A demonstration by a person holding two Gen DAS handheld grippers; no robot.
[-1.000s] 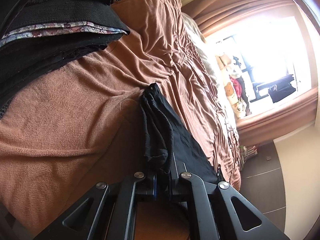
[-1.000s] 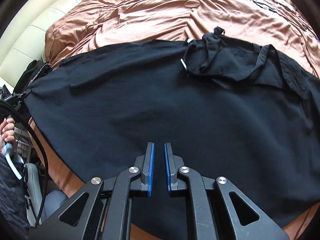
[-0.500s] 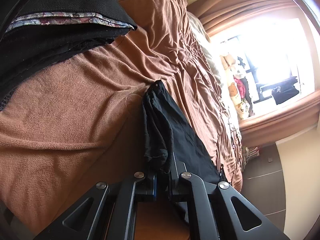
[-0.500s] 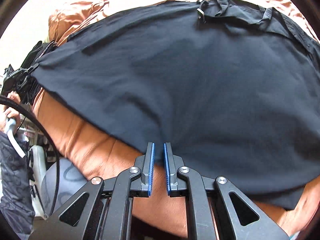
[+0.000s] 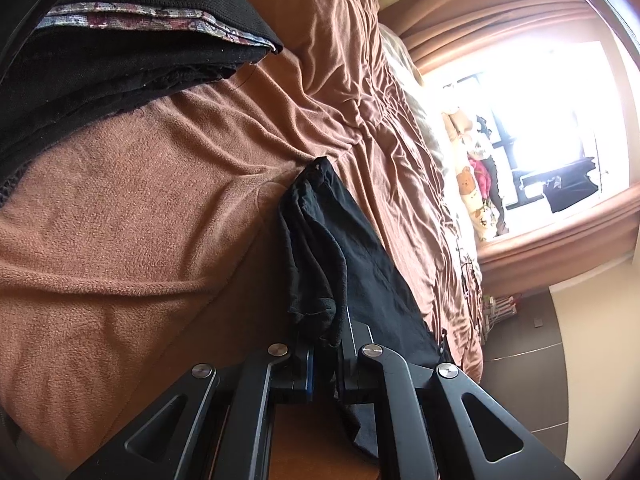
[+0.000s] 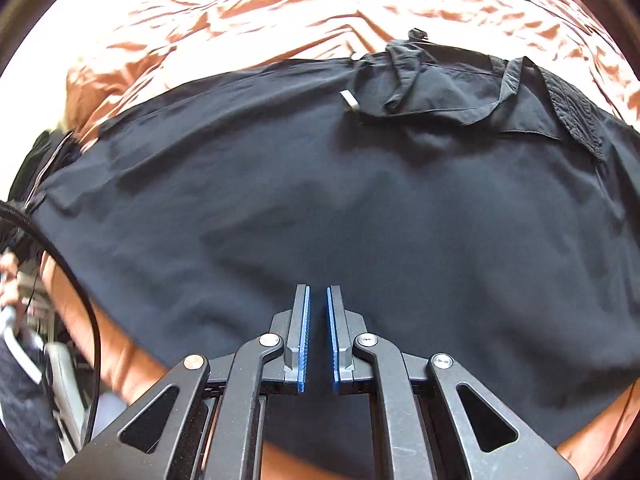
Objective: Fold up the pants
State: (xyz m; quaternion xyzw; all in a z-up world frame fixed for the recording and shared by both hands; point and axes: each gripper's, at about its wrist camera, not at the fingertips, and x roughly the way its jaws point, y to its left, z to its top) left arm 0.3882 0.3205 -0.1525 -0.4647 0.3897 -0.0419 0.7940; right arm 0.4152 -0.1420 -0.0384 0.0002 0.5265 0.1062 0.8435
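Note:
Black pants (image 6: 360,200) lie spread flat across the brown bedspread (image 6: 280,12), with the waistband and a small metal buckle (image 6: 350,100) at the far side. My right gripper (image 6: 318,292) hovers over the near part of the pants, its blue pads close together with nothing between them. In the left wrist view a bunched end of the pants (image 5: 360,248) runs from the bedspread (image 5: 140,220) into my left gripper (image 5: 324,336), which is shut on the cloth. The fabric hides its fingertips.
A stack of folded dark clothes (image 5: 120,40) sits on the bed at the upper left. A bright window (image 5: 540,100) and brown curtains are beyond the bed. A black cable (image 6: 80,292) and a person's hand (image 6: 8,276) are at the left edge.
The right gripper drew back to the near edge of the pants half a second ago and is over the black cloth again. The left gripper keeps its hold and has hardly moved.

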